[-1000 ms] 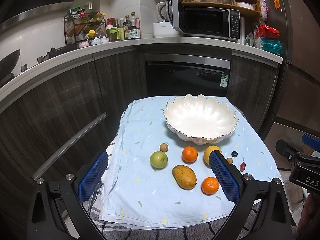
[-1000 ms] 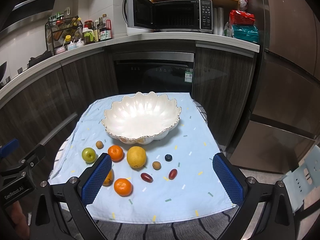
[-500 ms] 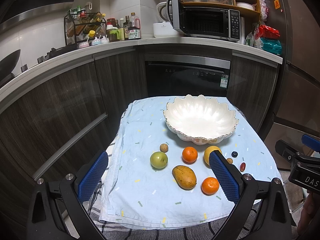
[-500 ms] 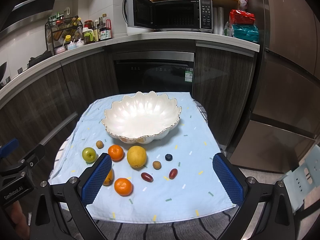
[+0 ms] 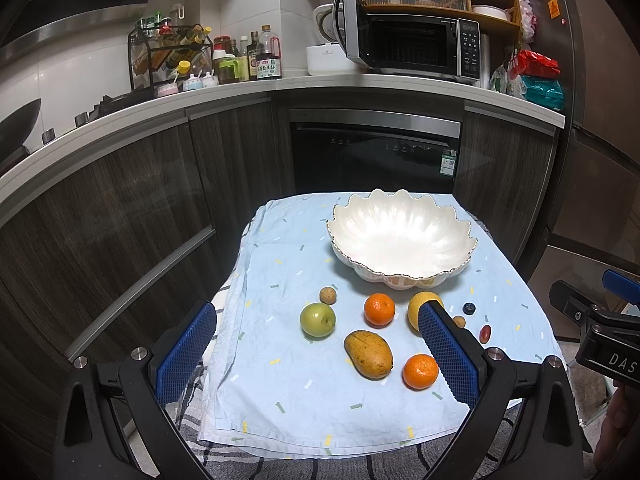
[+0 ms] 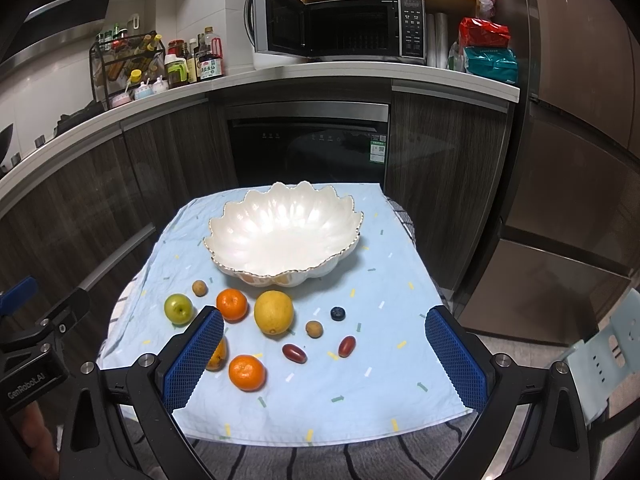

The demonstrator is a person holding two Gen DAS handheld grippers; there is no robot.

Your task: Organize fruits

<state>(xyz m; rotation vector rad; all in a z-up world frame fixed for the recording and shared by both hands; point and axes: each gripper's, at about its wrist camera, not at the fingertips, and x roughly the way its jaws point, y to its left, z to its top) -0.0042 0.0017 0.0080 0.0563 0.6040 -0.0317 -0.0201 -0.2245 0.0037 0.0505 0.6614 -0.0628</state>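
Note:
An empty white scalloped bowl stands at the back of a small table under a light blue cloth. In front of it lie a green apple, two oranges, a mango, a yellow citrus, two small brown fruits, a blueberry and two red dates. My left gripper and right gripper hover open above the near edge, holding nothing. The right pad hides part of the mango.
Dark cabinets, a built-in oven and a curved counter with bottles and an open microwave stand behind the table. A fridge is at the right, a light blue chair near the table's right corner.

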